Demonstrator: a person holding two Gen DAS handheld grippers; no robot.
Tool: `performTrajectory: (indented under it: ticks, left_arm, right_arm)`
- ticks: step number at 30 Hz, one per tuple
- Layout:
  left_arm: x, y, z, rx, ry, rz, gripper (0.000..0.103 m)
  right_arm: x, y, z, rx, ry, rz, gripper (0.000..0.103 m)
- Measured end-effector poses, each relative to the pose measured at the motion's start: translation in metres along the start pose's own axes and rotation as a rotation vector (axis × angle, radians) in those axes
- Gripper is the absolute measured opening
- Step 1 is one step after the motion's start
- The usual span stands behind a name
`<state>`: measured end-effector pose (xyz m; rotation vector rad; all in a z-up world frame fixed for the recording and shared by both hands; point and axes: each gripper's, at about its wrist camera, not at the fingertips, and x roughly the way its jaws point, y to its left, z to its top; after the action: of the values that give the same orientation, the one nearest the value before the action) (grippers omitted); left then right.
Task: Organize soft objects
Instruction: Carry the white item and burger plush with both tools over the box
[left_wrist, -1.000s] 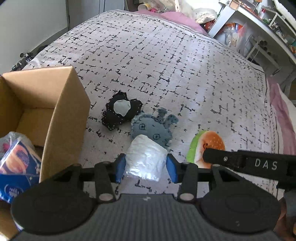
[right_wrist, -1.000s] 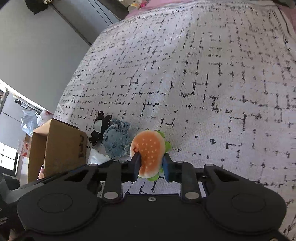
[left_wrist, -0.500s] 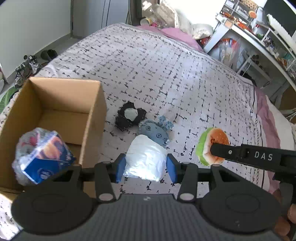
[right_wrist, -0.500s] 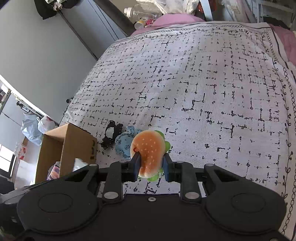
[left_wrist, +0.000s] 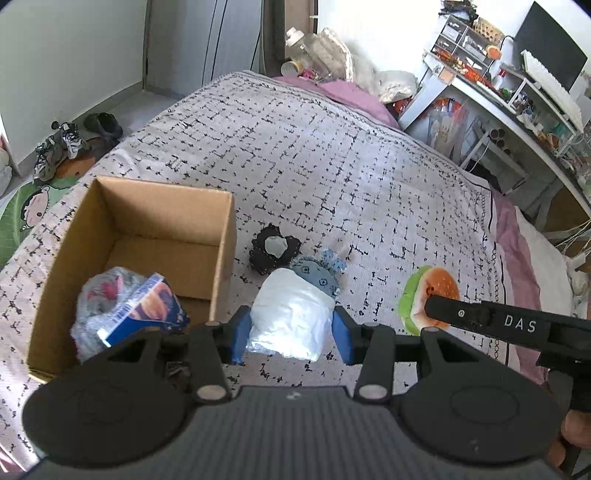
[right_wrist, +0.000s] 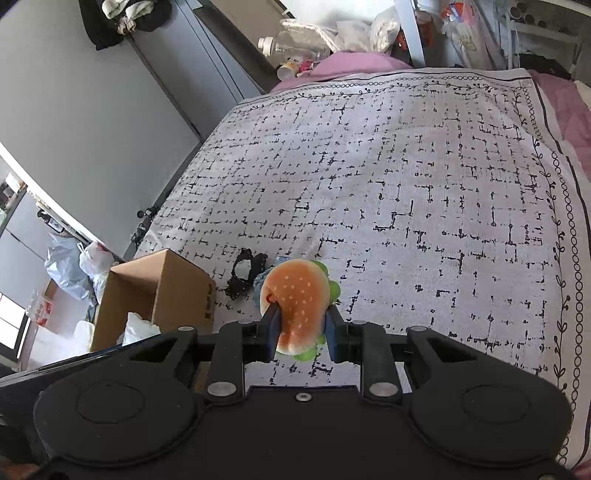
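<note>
Above the near left part of the bed (left_wrist: 332, 155), both tongs are loaded. The left tongs (left_wrist: 291, 332) are closed on a white bundle (left_wrist: 290, 319), soft and wrapped in what looks like thin plastic; the right tongs (right_wrist: 301, 330) are closed on a plush burger (right_wrist: 295, 299), pinched across its bun with the green frill showing below.

The cardboard box (left_wrist: 221, 236) stands open near the bed's left edge, and a blue packet (left_wrist: 144, 314) already lies in its near end. The step in hand appears to be carrying both soft things to that box. To do it well, bring the white bundle over the free far half of the box, clear the right wall before lowering, and let go low so it does not bounce out. The wrap looks slippery, so the squeeze should hold until the bundle is inside.

The burger should wait its turn; two tongs over one small opening would crowd.

A black plush (left_wrist: 273, 247) and a blue plush (left_wrist: 317, 269) lie touching on the bed just right of the box, not yet picked up.
</note>
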<state>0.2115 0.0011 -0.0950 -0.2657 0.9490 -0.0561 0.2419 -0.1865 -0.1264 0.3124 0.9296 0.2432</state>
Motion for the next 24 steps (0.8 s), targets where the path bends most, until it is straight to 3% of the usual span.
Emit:
performTrajectory:
  ticks: [9, 24]
  left_arm:
    - [-0.028, 0.019, 0.002, -0.006, -0.044, -0.003, 0.046]
    - [-0.049, 0.06, 0.007, -0.053, -0.09, 0.004, 0.046]
  right_arm:
    - [-0.019, 0.027, -0.005, -0.047, -0.064, 0.055, 0.025]
    - [-0.029, 0.066, -0.015, -0.118, -0.086, 0.085, 0.025]
